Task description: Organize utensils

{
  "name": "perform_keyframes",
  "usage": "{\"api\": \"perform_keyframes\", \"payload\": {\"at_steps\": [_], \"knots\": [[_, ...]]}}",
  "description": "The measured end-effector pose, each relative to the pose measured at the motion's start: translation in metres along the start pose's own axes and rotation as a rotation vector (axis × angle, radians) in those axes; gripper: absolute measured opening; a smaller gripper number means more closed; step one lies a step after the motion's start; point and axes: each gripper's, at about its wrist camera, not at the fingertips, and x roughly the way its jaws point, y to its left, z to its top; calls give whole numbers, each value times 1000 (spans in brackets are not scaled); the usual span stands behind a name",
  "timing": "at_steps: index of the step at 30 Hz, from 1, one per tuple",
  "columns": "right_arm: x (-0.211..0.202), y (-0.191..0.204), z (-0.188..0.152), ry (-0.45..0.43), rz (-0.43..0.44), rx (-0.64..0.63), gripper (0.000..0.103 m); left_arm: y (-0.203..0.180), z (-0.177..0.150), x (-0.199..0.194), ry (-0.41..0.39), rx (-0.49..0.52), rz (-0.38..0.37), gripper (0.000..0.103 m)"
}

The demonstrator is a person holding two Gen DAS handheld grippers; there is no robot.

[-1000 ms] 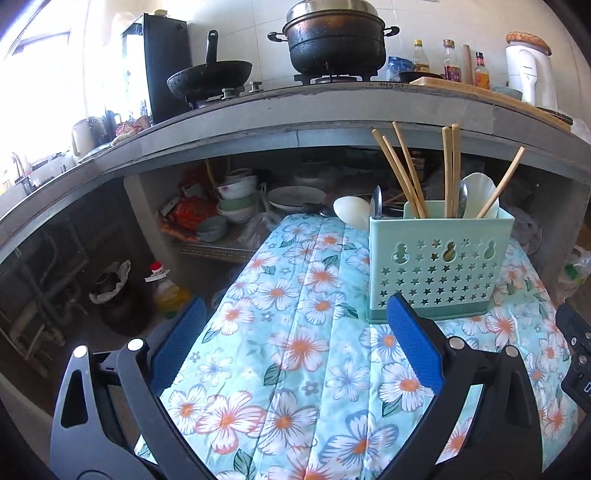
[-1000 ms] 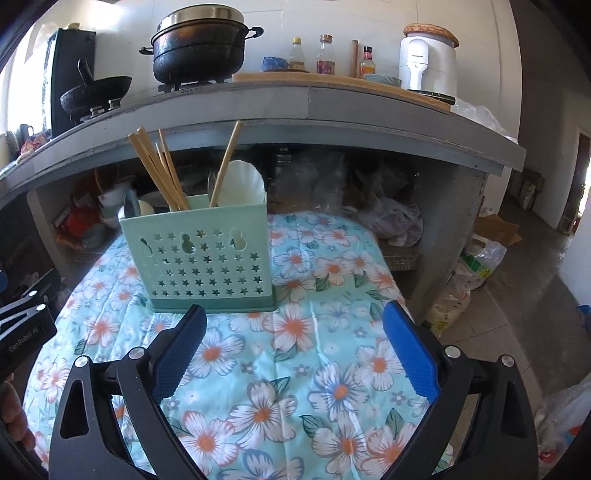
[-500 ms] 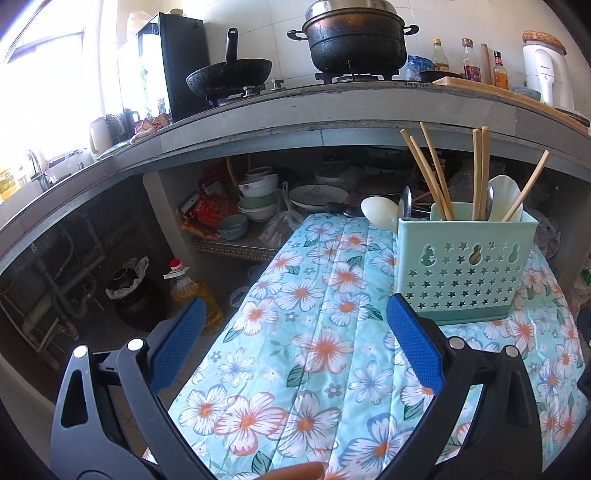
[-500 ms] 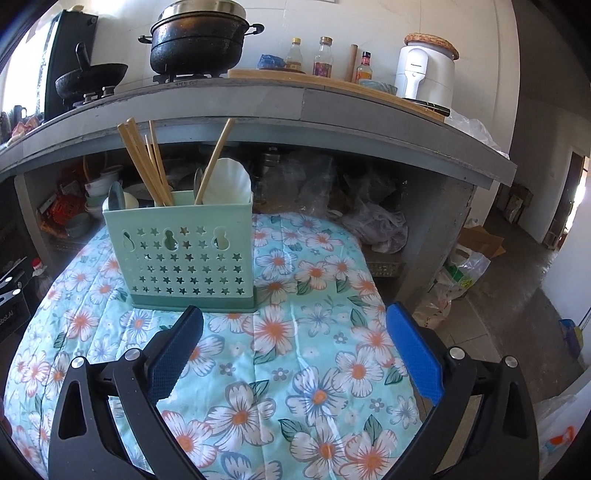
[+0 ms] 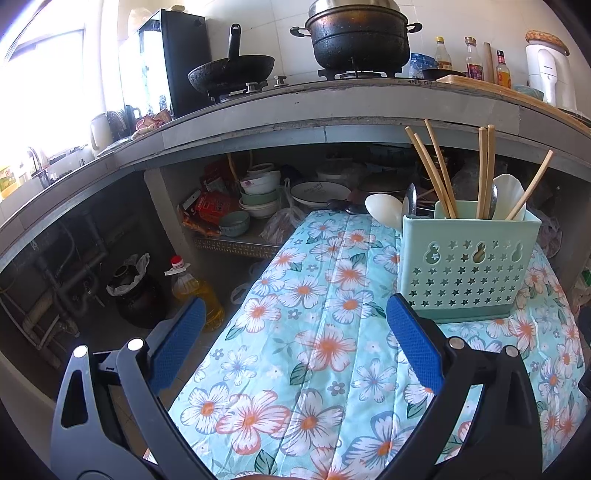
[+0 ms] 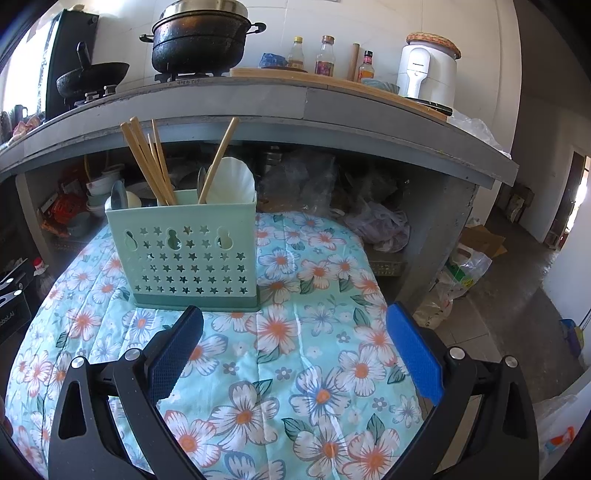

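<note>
A mint-green perforated utensil holder [image 5: 467, 266] [image 6: 184, 258] stands upright on a table covered with a floral cloth [image 5: 314, 350] [image 6: 295, 350]. Wooden chopsticks [image 5: 432, 170] [image 6: 147, 162], white plastic spoons [image 5: 382, 210] [image 6: 232, 181] and a metal spoon [image 5: 410, 199] stick out of its top. My left gripper [image 5: 295, 332] is open with nothing between its blue pads, low over the cloth, left of and nearer than the holder. My right gripper [image 6: 295, 332] is open and empty too, in front of the holder and slightly to its right.
A grey concrete counter [image 5: 332, 107] overhangs the table, carrying a black pot [image 5: 358, 33], a wok [image 5: 229, 72], bottles [image 6: 325, 55] and a white appliance [image 6: 428, 74]. Bowls and plates [image 5: 258, 192] sit on the shelf below. An oil bottle [image 5: 192, 288] stands on the floor at left, bags [image 6: 458, 273] at right.
Both grippers have drawn back and shifted slightly, so the holder sits further right in the left view and a little left in the right view. Both stay open and empty.
</note>
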Motion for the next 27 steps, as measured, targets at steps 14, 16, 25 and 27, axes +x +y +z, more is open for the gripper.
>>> {"api": "perform_keyframes", "payload": {"at_steps": [14,16,25,27], "knots": [[-2,0,1,-3,4,3,96,1,0,0,-5,-7,3,95],[-2,0,1,-4,5,5,96,1,0,0,-5,-5,5,95],[-3,-1,2,-5,5,9,96,2,0,0,0,-5,4,95],[-3,-1,2,-5,6,9,96,2,0,-1,2,-6,4,95]]}}
